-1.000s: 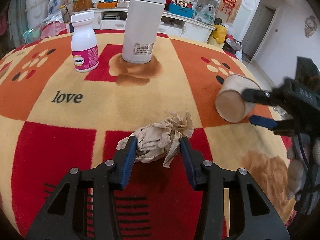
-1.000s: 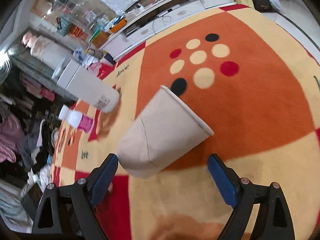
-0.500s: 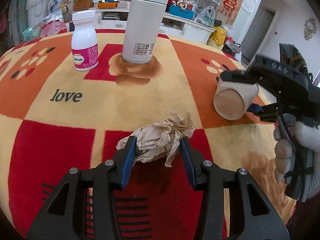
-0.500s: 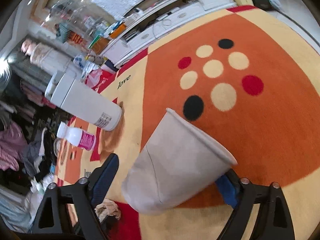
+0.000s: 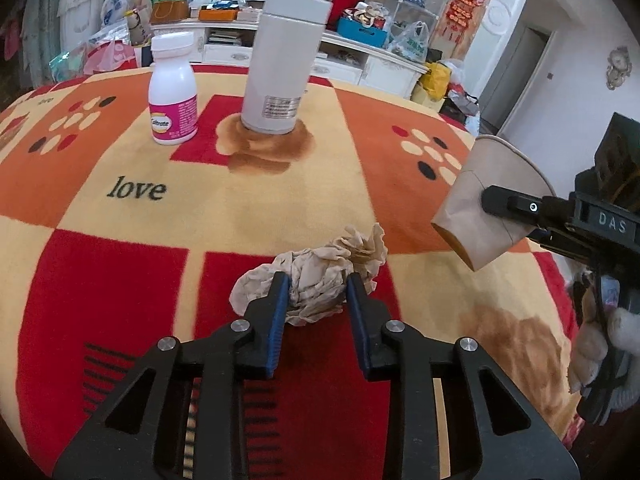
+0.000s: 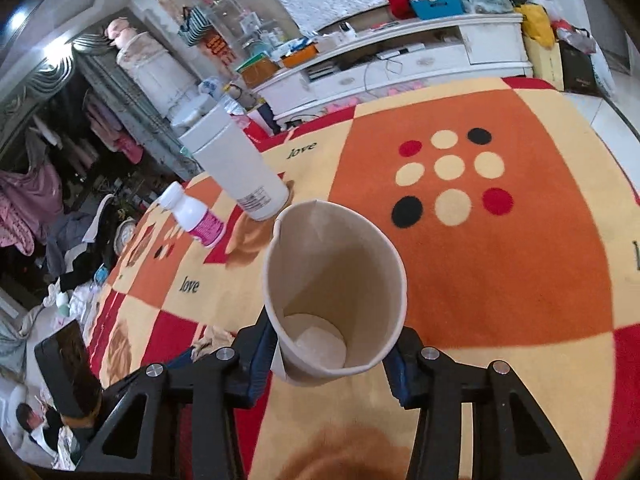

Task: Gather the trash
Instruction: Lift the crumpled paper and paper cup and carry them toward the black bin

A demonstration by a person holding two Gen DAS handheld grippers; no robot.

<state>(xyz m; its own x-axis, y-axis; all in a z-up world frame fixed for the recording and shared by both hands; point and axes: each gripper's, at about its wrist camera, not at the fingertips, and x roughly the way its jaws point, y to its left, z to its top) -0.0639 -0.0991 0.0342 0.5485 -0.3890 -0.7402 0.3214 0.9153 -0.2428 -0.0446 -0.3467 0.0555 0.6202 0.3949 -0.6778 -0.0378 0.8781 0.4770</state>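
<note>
Since a second ago the tan paper cup [image 6: 335,294], then lying on its side on the patterned red, orange and cream blanket [image 5: 248,208], has been lifted clear of it and turned mouth-up; it is clamped between the blue pads of the right gripper [image 6: 332,356]. The crumpled beige paper wad [image 5: 316,280] has stayed in place on a red square of the blanket, and the left gripper [image 5: 316,300] has been drawn tighter, its blue pads now pressed into the wad on both sides. On the pink label of the white plastic supplement bottle [image 5: 173,90] "Caltrate" is read, "love" is printed in black on the blanket, and "DAS" is seen on the body of the right gripper in the left wrist view. The grey cylindrical flask [image 5: 282,60] bears a small label whose text cannot be made out. Only the right wrist view shows the cup's bare pale interior and the second "love" near the far edge; only the left wrist view shows the cup's tilt and underside.
</note>
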